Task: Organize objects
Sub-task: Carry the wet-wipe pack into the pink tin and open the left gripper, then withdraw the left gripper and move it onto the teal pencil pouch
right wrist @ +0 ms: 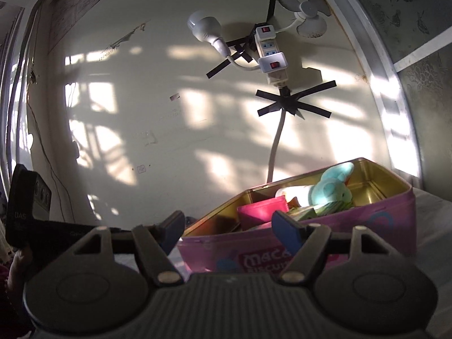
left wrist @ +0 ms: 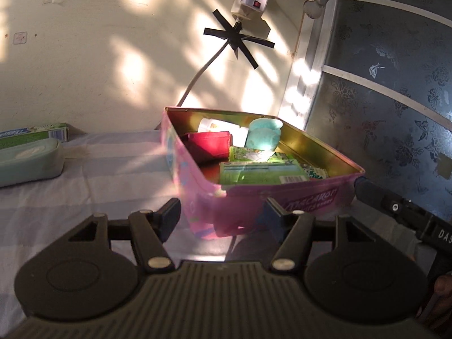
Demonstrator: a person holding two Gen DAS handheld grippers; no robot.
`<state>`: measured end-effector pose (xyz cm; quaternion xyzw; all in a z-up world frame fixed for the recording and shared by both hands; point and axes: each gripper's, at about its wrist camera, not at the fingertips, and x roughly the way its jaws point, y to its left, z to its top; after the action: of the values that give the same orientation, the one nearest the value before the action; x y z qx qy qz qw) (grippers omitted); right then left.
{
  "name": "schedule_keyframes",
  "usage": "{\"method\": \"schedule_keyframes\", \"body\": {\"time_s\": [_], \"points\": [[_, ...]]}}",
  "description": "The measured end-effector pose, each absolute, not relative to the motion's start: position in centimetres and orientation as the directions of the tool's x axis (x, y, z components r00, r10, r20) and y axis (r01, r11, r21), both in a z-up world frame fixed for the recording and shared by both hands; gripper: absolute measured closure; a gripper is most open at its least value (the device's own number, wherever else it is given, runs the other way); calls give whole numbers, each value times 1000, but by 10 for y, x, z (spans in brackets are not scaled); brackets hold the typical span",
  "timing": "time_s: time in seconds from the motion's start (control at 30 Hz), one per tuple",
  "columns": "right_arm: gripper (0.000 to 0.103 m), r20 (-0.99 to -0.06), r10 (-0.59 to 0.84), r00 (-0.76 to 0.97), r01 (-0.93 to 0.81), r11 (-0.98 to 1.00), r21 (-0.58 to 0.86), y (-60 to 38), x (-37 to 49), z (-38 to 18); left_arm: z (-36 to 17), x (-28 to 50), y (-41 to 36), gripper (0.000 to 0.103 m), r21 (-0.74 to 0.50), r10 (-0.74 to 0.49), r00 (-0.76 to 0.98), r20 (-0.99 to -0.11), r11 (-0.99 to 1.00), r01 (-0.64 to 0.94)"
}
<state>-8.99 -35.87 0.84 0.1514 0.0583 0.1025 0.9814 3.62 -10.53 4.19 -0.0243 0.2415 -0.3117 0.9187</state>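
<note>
From the left wrist, the left gripper (left wrist: 221, 220) is spread wide, grasping nothing, with the pink tin (left wrist: 282, 197) at 12 o'clock on the counter (left wrist: 99, 180), holding a red pouch (left wrist: 209, 145), teal plush (left wrist: 262, 135) and green box (left wrist: 262, 172); a mint case (left wrist: 28, 161) lies at 10 o'clock. From the right wrist, the right gripper (right wrist: 228, 233) is likewise released, the tin (right wrist: 353, 226) at 1 o'clock, the plush (right wrist: 333, 186) inside.

The left tool (left wrist: 221, 220) is showing black arms, round silver screws, a ribbed grey middle and dark blue fingertips (left wrist: 171, 216). The right tool (right wrist: 228, 231) is looking the same, its blue fingertips (right wrist: 285, 227) shining in the sun. White letters are showing on a black side piece.
</note>
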Motion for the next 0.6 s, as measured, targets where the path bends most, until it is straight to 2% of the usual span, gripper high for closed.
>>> {"method": "schedule_keyframes", "body": {"time_s": [0.13,0.23,0.3,0.47,0.6], "points": [[33,-155,258,953,-229,956,186,-326,-81,6,19,32,-87,36,-200,-531,690,-492,840,504],[30,-236,262,936,-245,964,100,-307,-72,2,5,31,-83,36,-140,-464,705,-537,873,468],[24,-292,270,917,-251,963,103,-305,-62,-1,3,34,-80,36,-149,-454,705,-545,880,451],[24,-420,227,879,-169,971,171,-313,-39,-11,1,36,-84,33,-128,-434,713,-550,888,442],[25,-492,196,848,-136,978,156,-309,-28,-16,0,33,-88,28,-102,-425,715,-555,888,448]]}}
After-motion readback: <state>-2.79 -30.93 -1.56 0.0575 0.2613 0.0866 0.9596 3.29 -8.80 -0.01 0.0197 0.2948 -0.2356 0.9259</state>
